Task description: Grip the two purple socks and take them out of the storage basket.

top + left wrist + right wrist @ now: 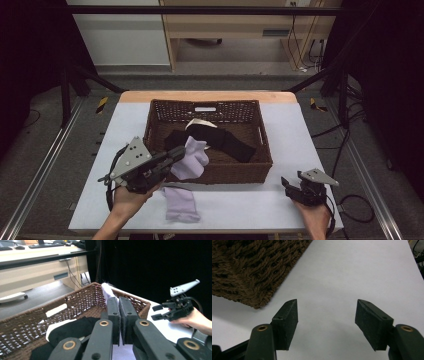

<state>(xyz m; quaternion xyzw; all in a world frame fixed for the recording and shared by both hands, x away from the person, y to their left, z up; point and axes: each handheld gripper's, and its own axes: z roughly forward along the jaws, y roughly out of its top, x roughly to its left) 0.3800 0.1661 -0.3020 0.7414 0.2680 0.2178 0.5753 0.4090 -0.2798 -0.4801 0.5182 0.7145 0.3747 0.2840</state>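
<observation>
White surface (280, 150) carries our wicker basket (260, 172); our left gripper (179, 154), jaws clamped on a lavender sock (192, 159), hangs over its near rim, interior straight ahead. Our right gripper (289, 184) rests wide open, empty.

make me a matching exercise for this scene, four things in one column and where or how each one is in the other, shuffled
Things:
1. left tongs
2. right tongs
3. black garment
4. second lilac sock

Places or states:
A. lying inside the wicker basket
B. flat on the white table, in front of the basket
C. open, holding nothing, low over the table
D. shut on a lilac sock at the basket's front wall

Pairs: 1-D, 2-C, 3-A, 4-B
</observation>
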